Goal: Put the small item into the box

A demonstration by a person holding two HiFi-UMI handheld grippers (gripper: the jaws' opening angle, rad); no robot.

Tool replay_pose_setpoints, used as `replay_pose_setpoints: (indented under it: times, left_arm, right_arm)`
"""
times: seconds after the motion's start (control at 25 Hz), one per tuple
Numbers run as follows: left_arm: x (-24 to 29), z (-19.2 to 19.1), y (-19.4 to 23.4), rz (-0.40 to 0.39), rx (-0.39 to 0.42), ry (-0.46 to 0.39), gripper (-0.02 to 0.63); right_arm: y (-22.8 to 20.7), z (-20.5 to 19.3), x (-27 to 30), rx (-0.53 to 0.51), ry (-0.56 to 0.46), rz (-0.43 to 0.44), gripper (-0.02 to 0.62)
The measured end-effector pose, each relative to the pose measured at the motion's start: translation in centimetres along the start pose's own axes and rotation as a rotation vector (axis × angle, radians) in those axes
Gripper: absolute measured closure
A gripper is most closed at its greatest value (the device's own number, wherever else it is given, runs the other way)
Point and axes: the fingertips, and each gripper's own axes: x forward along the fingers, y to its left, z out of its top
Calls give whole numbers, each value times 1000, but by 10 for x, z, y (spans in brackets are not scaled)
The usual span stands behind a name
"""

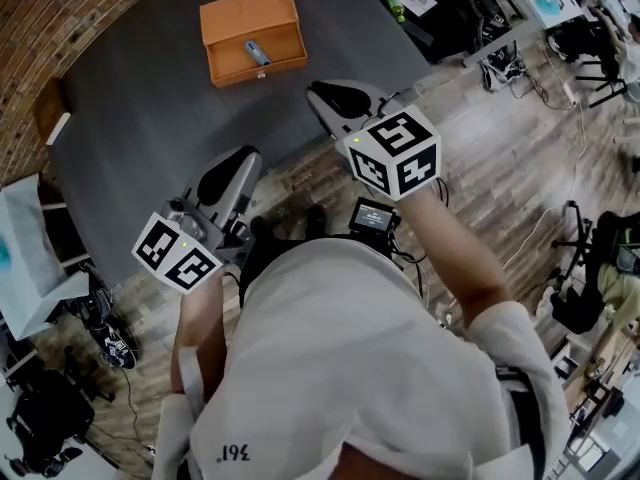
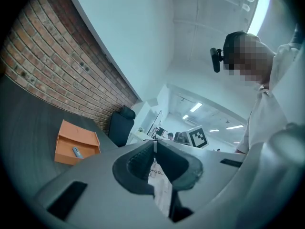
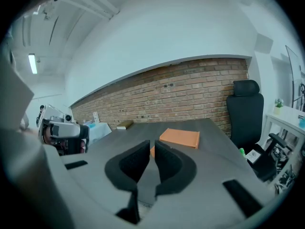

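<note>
A: Grey table (image 1: 150, 118) ahead, brick wall (image 3: 190, 87) at the far side. What's on your left?

B: My left gripper (image 2: 155, 147), held back off the table's near edge, jaws pressed together with nothing in them. Farther out sits the orange box (image 1: 250, 13), and the small item (image 1: 257, 53) is lying in its open front tray.

A: And on the right?

B: My right gripper (image 3: 149, 149), jaws almost together with a thin slit between them. It's empty, and well short of the box.

A: Any risk?

B: The tray, I'd say. It looks shallow and open. If I nudge the box off-centre to close it, it could skid or spill the item out.
</note>
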Motion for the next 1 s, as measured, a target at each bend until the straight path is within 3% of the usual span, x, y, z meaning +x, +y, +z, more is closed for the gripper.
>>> replay_pose_setpoints:
  times: [0.48, 1.0]
  left_arm:
    - [-40, 16, 5, -17, 7, 42, 578]
    - [-70, 24, 2, -59, 7, 62, 578]
  right_arm:
    - [33, 11, -16, 89, -75, -47, 559]
    - [56, 4, -33, 137, -89, -105, 569]
